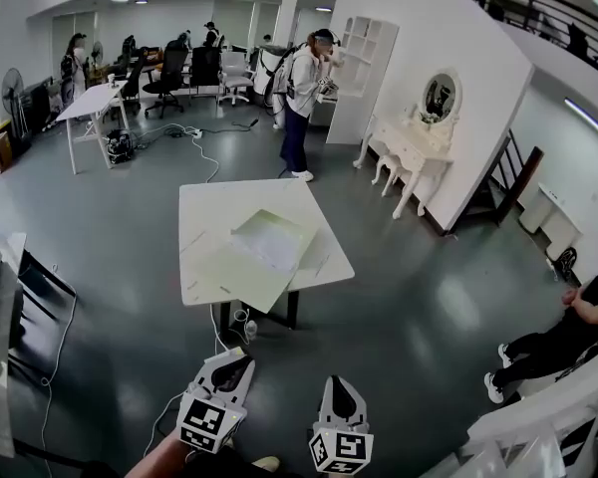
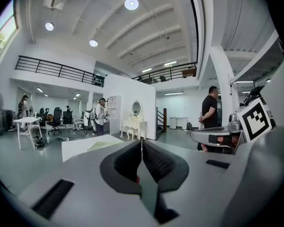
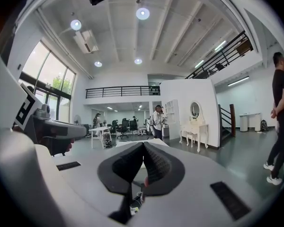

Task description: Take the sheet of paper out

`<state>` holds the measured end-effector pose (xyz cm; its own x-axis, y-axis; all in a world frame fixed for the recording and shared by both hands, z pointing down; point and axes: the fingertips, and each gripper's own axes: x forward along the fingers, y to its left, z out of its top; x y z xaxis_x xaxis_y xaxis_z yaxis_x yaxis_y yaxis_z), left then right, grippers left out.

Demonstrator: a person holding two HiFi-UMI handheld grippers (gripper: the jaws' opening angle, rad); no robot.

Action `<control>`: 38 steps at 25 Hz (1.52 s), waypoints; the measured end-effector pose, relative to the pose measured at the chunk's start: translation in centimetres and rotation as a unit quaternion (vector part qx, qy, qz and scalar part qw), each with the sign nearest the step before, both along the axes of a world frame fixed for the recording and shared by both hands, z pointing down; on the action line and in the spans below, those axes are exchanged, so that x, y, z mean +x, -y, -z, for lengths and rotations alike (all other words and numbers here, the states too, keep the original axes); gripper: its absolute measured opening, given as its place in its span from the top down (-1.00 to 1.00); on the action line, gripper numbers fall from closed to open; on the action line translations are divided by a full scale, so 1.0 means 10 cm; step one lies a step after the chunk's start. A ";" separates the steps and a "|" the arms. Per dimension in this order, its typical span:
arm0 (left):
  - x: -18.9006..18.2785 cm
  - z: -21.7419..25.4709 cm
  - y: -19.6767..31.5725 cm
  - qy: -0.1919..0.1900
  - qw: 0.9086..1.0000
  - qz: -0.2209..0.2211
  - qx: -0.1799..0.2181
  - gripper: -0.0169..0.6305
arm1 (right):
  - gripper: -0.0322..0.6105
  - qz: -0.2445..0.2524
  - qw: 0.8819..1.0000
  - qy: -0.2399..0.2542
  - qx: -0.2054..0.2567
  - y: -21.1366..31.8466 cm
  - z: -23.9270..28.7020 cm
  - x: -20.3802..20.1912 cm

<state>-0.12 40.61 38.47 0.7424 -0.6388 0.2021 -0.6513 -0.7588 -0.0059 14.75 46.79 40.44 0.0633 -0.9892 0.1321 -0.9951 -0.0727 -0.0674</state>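
The left gripper (image 1: pixel 237 357) and the right gripper (image 1: pixel 339 382) sit side by side at the bottom of the head view, both held over the floor and well short of the table. In the left gripper view the dark ridged pads of the left gripper (image 2: pixel 142 144) are pressed together with nothing between them. The right gripper (image 3: pixel 143 146) shows the same in its own view: pads together, nothing held.

Ahead of them stands a white square table (image 1: pixel 201 207). On it lies a pale green folder (image 1: pixel 229 272), one corner reaching past the near edge. The sheet of paper (image 1: pixel 276 244) lies white in the upper part of that folder, near the middle of the table, touched by neither gripper.

The floor (image 1: pixel 130 227) is grey and glossy, with cables (image 1: pixel 201 147) trailing across it. Beyond the table a person (image 1: pixel 304 103) stands facing a white shelf unit (image 1: pixel 364 68). To the right of that, a white dressing table (image 1: pixel 409 152) with an oval mirror (image 1: pixel 440 98) stands against a white wall, and a staircase (image 1: pixel 503 182) rises further right. At the far left are a white desk (image 1: pixel 90 103), dark office chairs (image 1: pixel 169 73) and a fan (image 1: pixel 12 86). Another person (image 1: pixel 558 342) sits low at the right edge.
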 end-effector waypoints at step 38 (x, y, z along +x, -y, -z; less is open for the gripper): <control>0.98 -0.36 4.79 -0.003 0.999 0.049 -0.024 0.86 | 0.85 0.072 0.997 0.001 -0.039 4.92 -0.41 0.88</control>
